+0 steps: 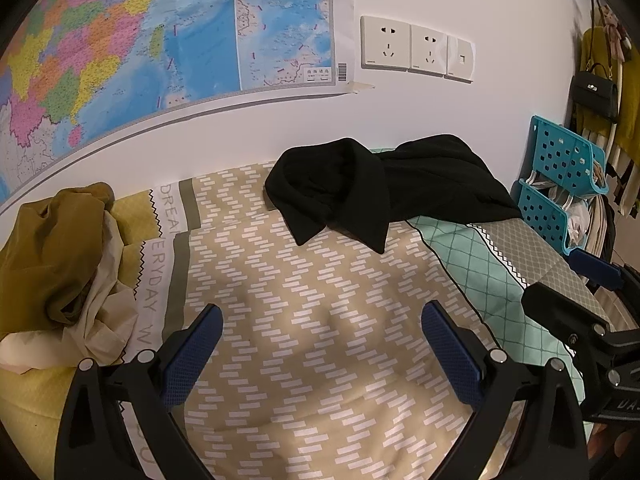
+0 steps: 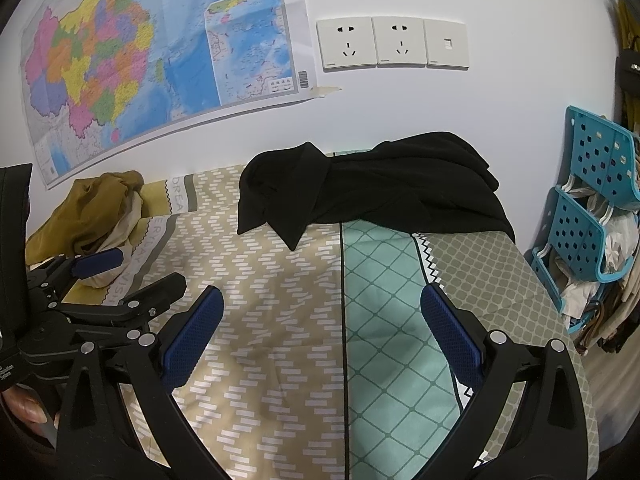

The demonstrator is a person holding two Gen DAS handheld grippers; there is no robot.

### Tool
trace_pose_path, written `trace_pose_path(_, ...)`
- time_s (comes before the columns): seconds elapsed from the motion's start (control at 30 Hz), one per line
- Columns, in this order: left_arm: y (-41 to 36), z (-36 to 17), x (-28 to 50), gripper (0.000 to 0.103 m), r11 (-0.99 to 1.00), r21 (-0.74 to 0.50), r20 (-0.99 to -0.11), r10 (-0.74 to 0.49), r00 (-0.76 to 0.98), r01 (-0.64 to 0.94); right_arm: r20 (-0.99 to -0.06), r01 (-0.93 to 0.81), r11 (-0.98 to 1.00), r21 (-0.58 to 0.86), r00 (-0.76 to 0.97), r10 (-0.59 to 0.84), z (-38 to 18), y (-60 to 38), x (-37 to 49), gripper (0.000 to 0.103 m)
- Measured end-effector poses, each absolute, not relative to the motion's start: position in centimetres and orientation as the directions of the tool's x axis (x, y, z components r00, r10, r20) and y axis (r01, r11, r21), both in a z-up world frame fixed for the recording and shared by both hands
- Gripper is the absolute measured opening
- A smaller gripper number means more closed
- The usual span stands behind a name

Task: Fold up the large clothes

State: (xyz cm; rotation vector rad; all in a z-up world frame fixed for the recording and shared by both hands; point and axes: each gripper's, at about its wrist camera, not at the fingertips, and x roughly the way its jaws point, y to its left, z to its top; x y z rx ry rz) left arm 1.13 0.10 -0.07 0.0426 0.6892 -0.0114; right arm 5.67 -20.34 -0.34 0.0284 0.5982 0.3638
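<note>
Left gripper (image 1: 322,340): blue-padded fingers were set wide apart; nothing was held between them; it was hovered over the tan patterned part of the bedspread (image 1: 304,320).

Right gripper (image 2: 320,328): fingers were likewise spread wide and empty; it was held beside the left gripper, over the seam where the tan and green panels of the bedspread meet.

Black garment (image 1: 384,184): it was found crumpled in a heap ahead of both grippers, at the far edge of the bed against the white wall (image 1: 460,120); it was well apart from both sets of fingertips.

Lie of garment: its long axis was judged to run crosswise to the fingers, from ahead-left to ahead-right; a pointed flap, perhaps a collar or corner, was turned toward the grippers. Which end is the top could not be told.

Handling: it was judged soft, limp and fairly thick, likely to sag and drag when lifted; no fragility was expected.

Hold points: the near pointed flap and the right-hand edge were judged the easiest to pinch; true corners or shoulders were hidden in the folds.

Mustard cloth heap (image 1: 60,248): it was left bunched far to the left of the left gripper, with a pale cloth under it.

Blue basket rack (image 2: 592,208): it was stood to the right of the right gripper, beyond the bed's edge.
</note>
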Motion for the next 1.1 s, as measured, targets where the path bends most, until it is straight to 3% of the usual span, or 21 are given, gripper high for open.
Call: trace_pose_path(1.1,0.4,-0.2,3.2,0.096,0.999,0.045,-0.661,0.016,0.750,0.018,-0.565,-0.338,0.936,0.098,0.756,0.332,-0.4,-20.6,7.6,0.097)
